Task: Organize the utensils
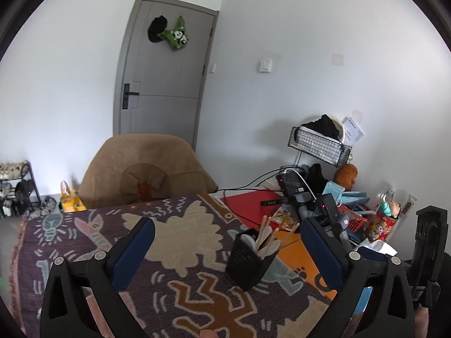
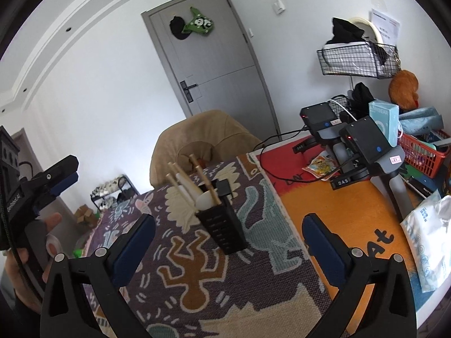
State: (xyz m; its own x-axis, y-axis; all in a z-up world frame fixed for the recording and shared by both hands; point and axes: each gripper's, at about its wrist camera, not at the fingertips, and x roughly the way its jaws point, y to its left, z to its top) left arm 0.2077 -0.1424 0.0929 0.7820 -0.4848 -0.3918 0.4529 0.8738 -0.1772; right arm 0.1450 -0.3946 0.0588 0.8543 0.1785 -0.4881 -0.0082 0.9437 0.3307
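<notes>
A black slotted utensil holder point(image 1: 248, 262) stands upright on the patterned cloth, filled with wooden chopsticks point(image 1: 284, 236) and pale spoons. In the right wrist view the same holder point(image 2: 224, 222) shows with the chopsticks point(image 2: 180, 181) leaning left. My left gripper point(image 1: 227, 242) is open, its blue pads wide apart, with the holder standing beyond them and untouched. My right gripper point(image 2: 228, 238) is open as well, holding nothing. At the left edge of the right wrist view a hand point(image 2: 36, 242) holds the left gripper's body.
A brown padded chair point(image 1: 146, 171) stands behind the table point(image 1: 84, 242). On the right lie an orange and red mat point(image 2: 338, 219), two black devices on stands point(image 2: 363, 140), a red basket point(image 2: 422, 155), cables, a wire shelf point(image 2: 358, 59) and a white packet point(image 2: 431, 236).
</notes>
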